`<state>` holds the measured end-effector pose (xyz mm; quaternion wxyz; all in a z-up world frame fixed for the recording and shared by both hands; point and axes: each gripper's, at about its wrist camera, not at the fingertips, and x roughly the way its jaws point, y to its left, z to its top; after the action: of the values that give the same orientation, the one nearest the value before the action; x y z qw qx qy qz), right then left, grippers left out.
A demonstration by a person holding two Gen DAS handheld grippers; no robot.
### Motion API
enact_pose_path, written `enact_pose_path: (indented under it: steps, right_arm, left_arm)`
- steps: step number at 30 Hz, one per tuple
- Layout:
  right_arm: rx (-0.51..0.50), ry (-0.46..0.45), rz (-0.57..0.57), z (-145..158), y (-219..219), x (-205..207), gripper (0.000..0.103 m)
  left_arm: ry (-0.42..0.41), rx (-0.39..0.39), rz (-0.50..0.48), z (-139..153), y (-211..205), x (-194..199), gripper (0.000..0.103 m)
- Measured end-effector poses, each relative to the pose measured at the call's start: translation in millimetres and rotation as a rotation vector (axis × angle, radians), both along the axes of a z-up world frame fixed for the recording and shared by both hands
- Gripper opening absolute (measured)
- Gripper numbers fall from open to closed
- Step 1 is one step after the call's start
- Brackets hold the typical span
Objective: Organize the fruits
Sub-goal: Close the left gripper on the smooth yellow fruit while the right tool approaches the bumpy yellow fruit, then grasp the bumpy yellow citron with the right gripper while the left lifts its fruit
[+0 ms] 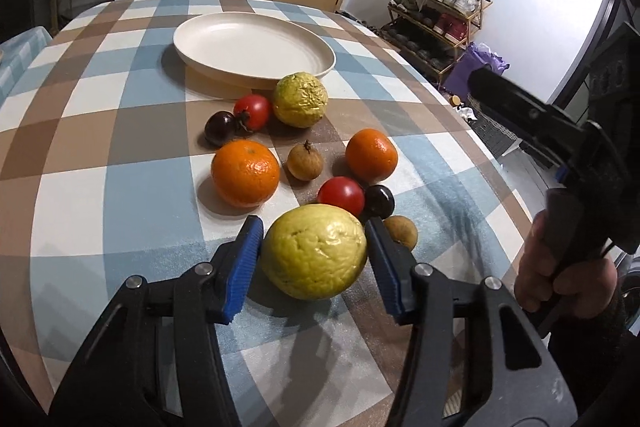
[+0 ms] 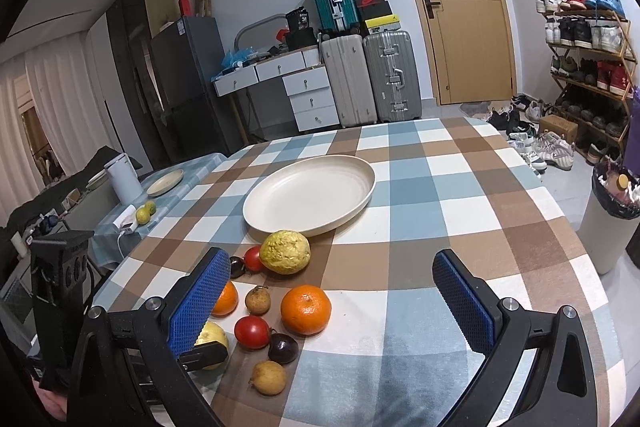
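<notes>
Fruits lie on a checked tablecloth in front of an empty cream plate [image 1: 252,45], which also shows in the right wrist view [image 2: 310,195]. My left gripper [image 1: 314,253] has its blue pads on both sides of a near yellow guava [image 1: 314,251], touching or nearly touching it, on the table. Beyond lie two oranges [image 1: 245,173] [image 1: 371,155], two red tomatoes [image 1: 341,194] [image 1: 253,111], two dark plums [image 1: 379,202] [image 1: 220,127], two brown longans [image 1: 305,161] [image 1: 401,230] and a second guava [image 1: 300,99]. My right gripper [image 2: 326,303] is open and empty, above the fruits.
The table edge runs along the right [image 1: 480,147]. A bin [image 2: 612,211] and a shoe rack [image 2: 588,67] stand to the right. A side table with a kettle [image 2: 122,179] and a small plate is at the left.
</notes>
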<state>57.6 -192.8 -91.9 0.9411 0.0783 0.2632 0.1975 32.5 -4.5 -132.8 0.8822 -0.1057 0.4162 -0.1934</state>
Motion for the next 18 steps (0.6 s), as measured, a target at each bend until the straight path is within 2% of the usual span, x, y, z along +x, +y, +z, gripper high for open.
enact_pose_path:
  steps: [10,18]
  right_arm:
    - [0.057,0.115,0.063,-12.1,10.1,30.8,0.103]
    - [0.060,0.159,0.137,-17.6,32.5,51.5,0.103]
  left_arm:
    - [-0.070,-0.025,0.016,25.5,25.5,-5.5,0.050]
    - [-0.095,-0.030,0.063,38.5,55.3,3.7,0.050]
